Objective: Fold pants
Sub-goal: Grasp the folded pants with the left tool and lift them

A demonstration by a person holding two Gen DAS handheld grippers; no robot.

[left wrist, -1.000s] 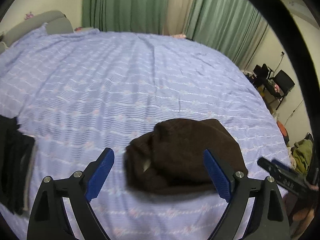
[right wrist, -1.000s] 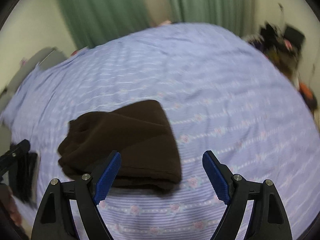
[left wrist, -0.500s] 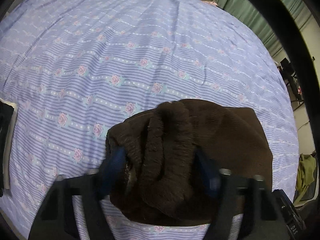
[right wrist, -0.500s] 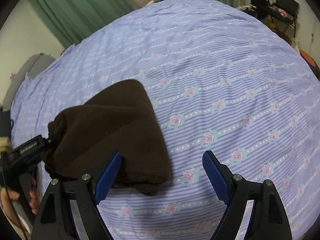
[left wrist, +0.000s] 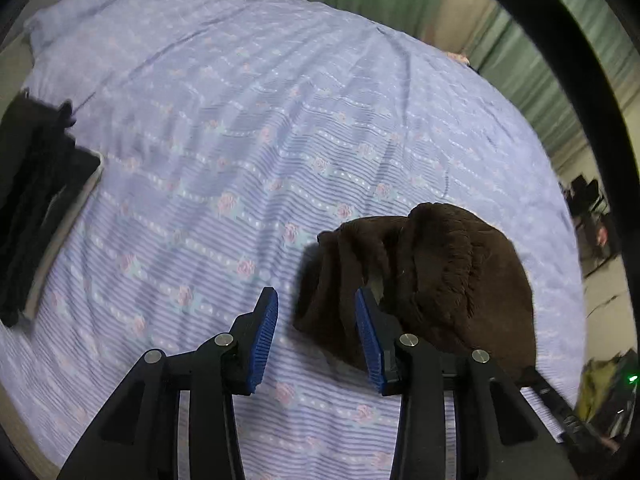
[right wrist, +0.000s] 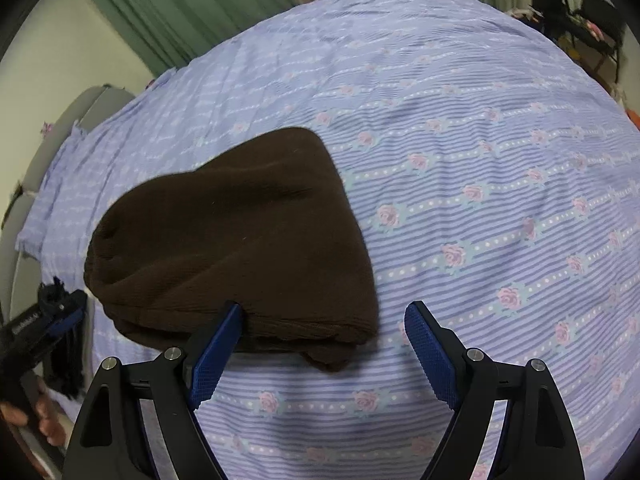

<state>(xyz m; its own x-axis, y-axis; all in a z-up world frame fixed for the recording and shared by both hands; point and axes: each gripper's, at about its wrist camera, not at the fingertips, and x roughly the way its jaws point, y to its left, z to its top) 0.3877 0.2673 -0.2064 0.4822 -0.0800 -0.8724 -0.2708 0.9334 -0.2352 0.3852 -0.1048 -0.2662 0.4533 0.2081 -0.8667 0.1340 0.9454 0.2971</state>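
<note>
The folded dark brown pants (left wrist: 436,276) lie in a bundle on the lilac flowered bedsheet (left wrist: 240,152). My left gripper (left wrist: 316,316) is partly open and empty, its right finger against the bundle's near left edge. In the right wrist view the pants (right wrist: 236,236) lie flat and folded. My right gripper (right wrist: 324,332) is wide open around the bundle's near right corner, just above the sheet. The left gripper (right wrist: 48,320) shows at that view's left edge.
A stack of black folded clothes (left wrist: 36,200) lies at the left of the bed. Green curtains (right wrist: 192,4) hang behind the bed. Chairs and clutter (right wrist: 576,20) stand beyond the right edge.
My left gripper narrowed its opening and pulled back to the left of the pants, which it straddled half a second ago. My right gripper came closer to the near corner.
</note>
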